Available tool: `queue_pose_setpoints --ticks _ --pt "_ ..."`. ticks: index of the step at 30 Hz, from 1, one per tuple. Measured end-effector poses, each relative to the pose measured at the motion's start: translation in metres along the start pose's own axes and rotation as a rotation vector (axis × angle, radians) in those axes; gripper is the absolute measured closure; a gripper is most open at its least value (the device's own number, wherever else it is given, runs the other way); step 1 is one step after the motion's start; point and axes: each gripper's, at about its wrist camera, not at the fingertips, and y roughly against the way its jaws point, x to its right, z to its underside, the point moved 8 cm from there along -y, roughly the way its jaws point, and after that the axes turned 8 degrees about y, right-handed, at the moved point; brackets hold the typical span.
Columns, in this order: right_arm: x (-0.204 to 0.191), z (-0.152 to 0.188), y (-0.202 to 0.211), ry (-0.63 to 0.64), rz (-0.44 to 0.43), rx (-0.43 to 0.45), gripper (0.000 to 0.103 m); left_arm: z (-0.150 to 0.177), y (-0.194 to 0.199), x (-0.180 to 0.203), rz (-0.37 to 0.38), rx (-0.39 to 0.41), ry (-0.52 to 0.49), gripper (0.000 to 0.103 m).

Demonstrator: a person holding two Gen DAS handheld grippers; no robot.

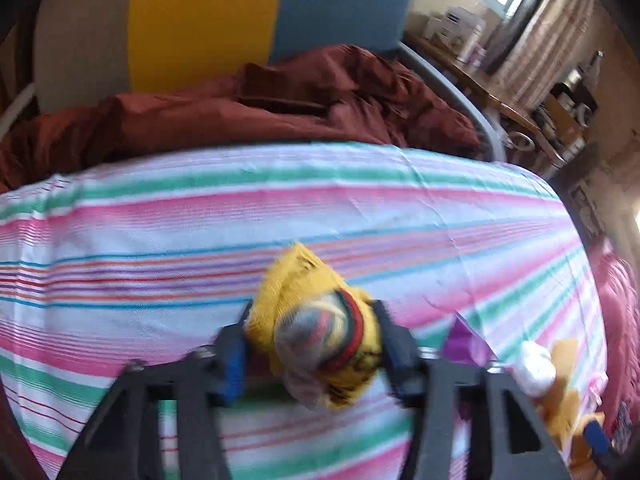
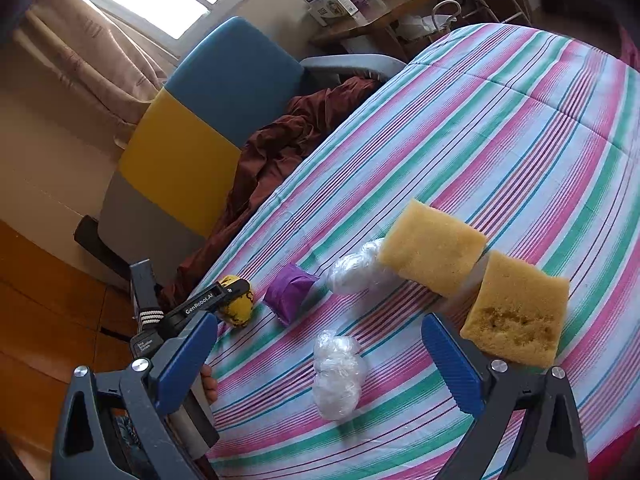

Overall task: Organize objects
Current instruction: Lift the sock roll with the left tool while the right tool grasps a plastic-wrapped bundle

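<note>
The left gripper (image 1: 312, 340) has its blue-padded fingers (image 1: 232, 364) pressed against a yellow rolled sock with dark markings (image 1: 320, 336), at the near edge of the striped pink, green and white bedspread (image 1: 280, 208). The right gripper (image 2: 320, 364) hangs wide open and empty over a clear crumpled plastic bundle (image 2: 338, 376); beyond it sit a purple packet (image 2: 290, 292) and two tan sponges (image 2: 432, 252).

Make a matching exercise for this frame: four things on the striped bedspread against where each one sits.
Things:
1. yellow sock ball
2. purple packet
3. right gripper
4. two sponges

Places or states:
A. open above a clear plastic bundle
B. side by side, far right of the row
C. between the left gripper's fingers
D. between sock ball and another plastic bundle

Pairs: 1-C, 2-D, 3-A, 4-B
</note>
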Motion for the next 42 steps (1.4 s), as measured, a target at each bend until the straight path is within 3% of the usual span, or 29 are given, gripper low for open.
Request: queue_pose_setpoints --ticks 2,6,10,16,22,26,28,29,30,35,42 --pt "0.001 -0.002 0.001 -0.004 -0.001 0.007 0.000 0.009 0.006 -0.003 -0.005 0.011 -0.019 0.060" --pt "-0.001 -0.001 -0.002 0.020 0.007 -0.007 0.000 0.033 0.021 -0.012 -0.034 0.029 -0.055 0.061" --pt "-0.005 0.004 -0.011 0.059 0.024 -0.050 0.002 0.061 0.037 -0.017 -0.046 0.021 -0.066 0.062" --pt "-0.019 0.022 -0.033 0.181 0.056 -0.155 0.005 0.119 0.063 -0.005 -0.067 0.036 -0.174 0.065" --pt "-0.014 0.037 -0.054 0.259 0.137 -0.243 0.024 0.179 0.093 0.001 -0.035 0.072 -0.240 0.065" --pt "-0.010 0.049 -0.068 0.295 0.170 -0.305 0.034 0.207 0.107 -0.001 0.024 0.075 -0.219 0.066" --pt "-0.011 0.054 -0.075 0.328 0.190 -0.328 0.044 0.214 0.110 -0.003 0.031 0.089 -0.226 0.066" --pt "-0.012 0.058 -0.078 0.357 0.196 -0.343 0.066 0.214 0.109 -0.002 0.031 0.095 -0.233 0.066" --pt "-0.015 0.060 -0.079 0.392 0.204 -0.342 0.069 0.214 0.108 -0.003 0.034 0.097 -0.236 0.066" --pt "-0.035 0.077 -0.085 0.526 0.188 -0.363 0.070 0.211 0.107 -0.007 0.077 0.102 -0.209 0.066" --pt "-0.026 0.079 -0.087 0.486 0.176 -0.390 0.070 0.218 0.111 -0.011 0.094 0.138 -0.229 0.066"
